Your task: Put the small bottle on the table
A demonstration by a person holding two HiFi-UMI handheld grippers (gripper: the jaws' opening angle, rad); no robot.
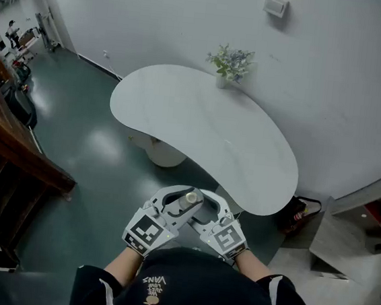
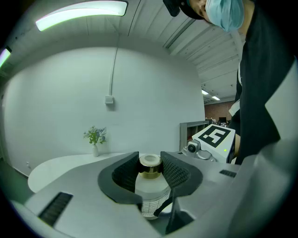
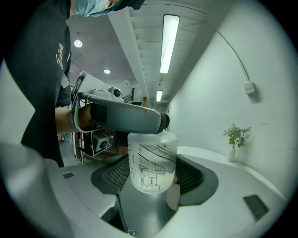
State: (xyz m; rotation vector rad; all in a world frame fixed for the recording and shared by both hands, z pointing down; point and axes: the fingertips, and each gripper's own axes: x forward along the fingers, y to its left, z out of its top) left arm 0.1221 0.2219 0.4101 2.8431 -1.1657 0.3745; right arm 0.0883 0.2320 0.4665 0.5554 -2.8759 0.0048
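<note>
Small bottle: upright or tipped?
Upright: the small bottle has its gold cap on top and body below, with the left gripper clamped at its top.

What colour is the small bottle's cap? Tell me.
Gold cap with a pale top, on the frosted small bottle; it shows best in the left gripper view.

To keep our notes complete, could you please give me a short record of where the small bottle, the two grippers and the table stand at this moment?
Bottle: small, frosted, gold-capped, upright, held in the air short of the table
Left gripper: shut on the bottle near its top
Right gripper: jaws wide apart, the bottle's body between them
Table: white, ahead of both grippers
Vase of flowers: at the table's far edge, by the wall
Task state: bottle not yet set on the table
</note>
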